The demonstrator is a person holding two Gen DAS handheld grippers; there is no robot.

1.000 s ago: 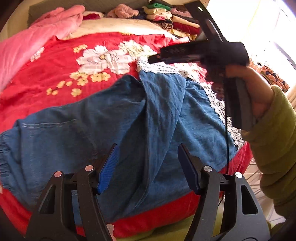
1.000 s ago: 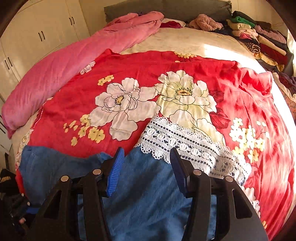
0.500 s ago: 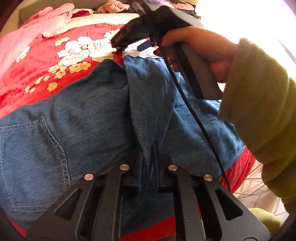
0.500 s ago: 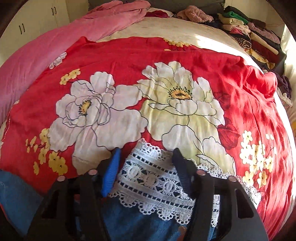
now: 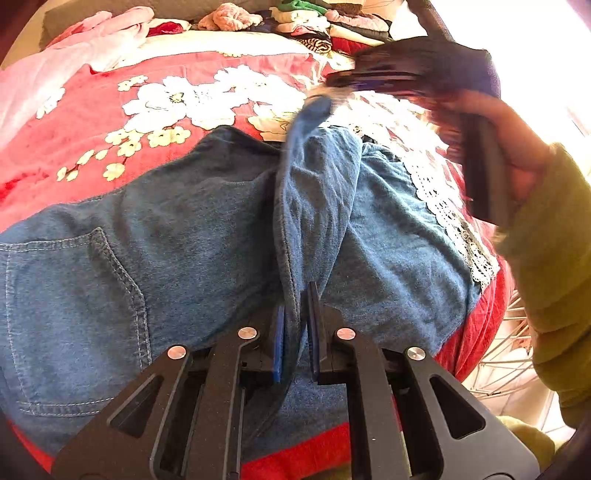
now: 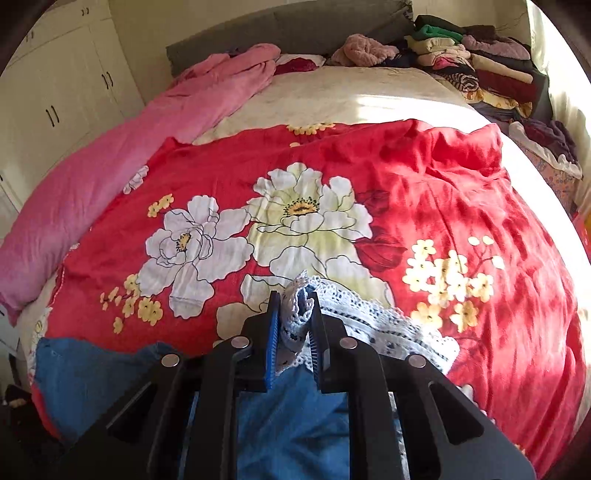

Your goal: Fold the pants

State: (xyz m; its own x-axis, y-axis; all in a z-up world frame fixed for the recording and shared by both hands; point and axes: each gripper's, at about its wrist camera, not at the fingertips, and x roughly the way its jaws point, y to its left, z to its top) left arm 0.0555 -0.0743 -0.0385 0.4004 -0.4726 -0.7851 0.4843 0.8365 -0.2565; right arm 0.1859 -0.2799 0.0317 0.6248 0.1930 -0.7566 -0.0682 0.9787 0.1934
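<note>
A bed (image 6: 388,96) fills both views, its cream sheet bare toward the grey headboard (image 6: 288,33). Over its near half lies a red floral blanket (image 6: 461,206), and a pink quilt (image 6: 110,173) runs along the bed's left edge toward the white wardrobe (image 6: 55,99). In the far right corner, clothes are heaped in a stack of folded garments (image 6: 476,70) on the bed. The blue denim pants (image 5: 177,236) are spread across the near edge of the blanket, a stitched back pocket (image 5: 70,295) showing at the left and a white lace hem (image 5: 443,199) trailing along the right side. A ridge of denim rises up the middle of the pants between the two tools. The left gripper (image 5: 295,328) has its blue pads pressed onto that ridge at the near end, with the fabric pinched between them. The right gripper (image 6: 293,332), held in a hand (image 5: 517,155) with an olive sleeve (image 5: 554,266), is closing its jaws on a bunched piece of the lace hem, the lace squeezed between the pads and lifted off the blanket. At the lower right of the left view, beyond the bed edge, part of a white wire basket (image 5: 506,365) shows; its contents cannot be made out.
</note>
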